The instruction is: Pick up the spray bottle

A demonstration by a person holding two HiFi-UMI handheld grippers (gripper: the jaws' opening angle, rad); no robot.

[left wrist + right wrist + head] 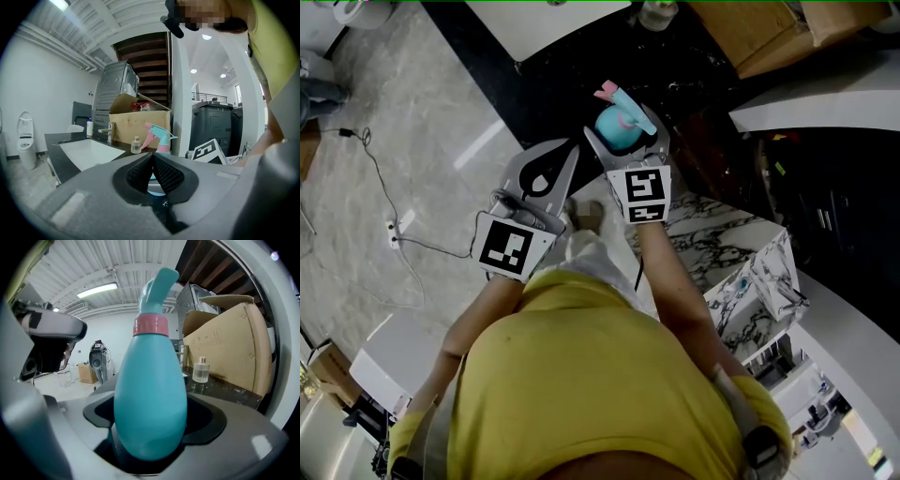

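Spray bottle (pixel 617 129), teal with a pink collar and trigger, stood upright on the black counter (pixel 684 75), between the 2 jaws of the right gripper (pixel 625 141). Those jaws were spread wide, 1 on each side of the bottle's fat body, and no pad was seen pressing it. The left gripper (pixel 567 157) hung just to its left, jaws pressed together on nothing. Behind the bottle stood a small glass bottle (pixel 200 370) and a cardboard box (pixel 225 348).
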